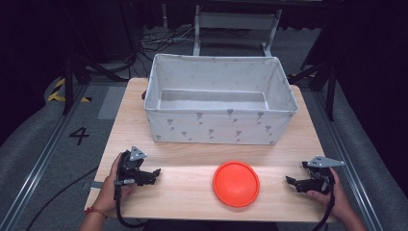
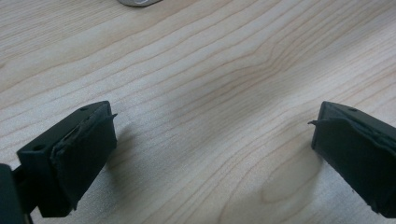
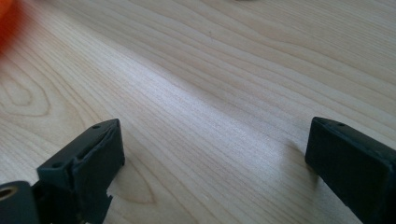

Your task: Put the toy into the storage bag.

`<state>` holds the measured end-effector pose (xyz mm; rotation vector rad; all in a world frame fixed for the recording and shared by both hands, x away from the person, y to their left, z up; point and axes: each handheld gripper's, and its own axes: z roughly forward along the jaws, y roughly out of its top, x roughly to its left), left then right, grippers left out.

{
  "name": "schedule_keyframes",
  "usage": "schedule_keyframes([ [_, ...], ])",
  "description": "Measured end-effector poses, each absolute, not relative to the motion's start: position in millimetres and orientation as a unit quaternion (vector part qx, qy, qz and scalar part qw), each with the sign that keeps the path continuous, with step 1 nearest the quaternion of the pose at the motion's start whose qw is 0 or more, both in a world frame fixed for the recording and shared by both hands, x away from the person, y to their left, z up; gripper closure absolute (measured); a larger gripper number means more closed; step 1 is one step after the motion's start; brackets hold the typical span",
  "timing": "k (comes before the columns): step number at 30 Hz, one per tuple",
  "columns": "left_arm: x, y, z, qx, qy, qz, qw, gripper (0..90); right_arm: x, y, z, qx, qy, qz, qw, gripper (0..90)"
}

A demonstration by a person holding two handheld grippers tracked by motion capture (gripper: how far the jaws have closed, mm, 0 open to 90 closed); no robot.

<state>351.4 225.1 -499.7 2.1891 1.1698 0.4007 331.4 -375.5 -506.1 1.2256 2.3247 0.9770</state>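
Fingers, left: your left gripper (image 1: 153,173) has its jaws spread wide over bare wood, nothing between them; the left gripper view shows both black pads (image 2: 84,154) clear of any object.
Fingers, right: your right gripper (image 1: 291,182) is likewise spread wide and empty; its pads (image 3: 93,163) hang just above the table (image 1: 183,192).
Orange disc: the disc (image 1: 236,183) lies flat near the front edge, between your two grippers, apart from both and nearer the right one.
View difference: the high view gives the whole disc; the right gripper view catches just a blurred orange corner (image 3: 8,21) at its top left.
Fabric bin: the grey bin (image 1: 219,126) stands open-topped behind the disc, at the far half of the table.
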Motion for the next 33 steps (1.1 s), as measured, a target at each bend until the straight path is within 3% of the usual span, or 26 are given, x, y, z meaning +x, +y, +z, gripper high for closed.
schedule_keyframes([
  [7,348.4,229.9,-499.9,0.833,0.431,0.148,0.313,0.3,333.2,-376.3,-504.0,0.422,0.826,0.338,0.158,6.3],
  [11,347.2,233.7,-499.3,0.841,0.418,0.144,0.312,0.3,331.9,-374.4,-499.6,0.406,0.835,0.341,0.147,19.5],
  [25,348.5,235.9,-499.5,0.846,0.407,0.139,0.314,0.2,331.6,-348.9,-469.7,0.355,0.848,0.364,0.148,24.5],
  [33,348.3,236.5,-499.4,0.848,0.405,0.138,0.314,0.4,332.5,-355.5,-480.9,0.370,0.839,0.363,0.166,26.4],
])
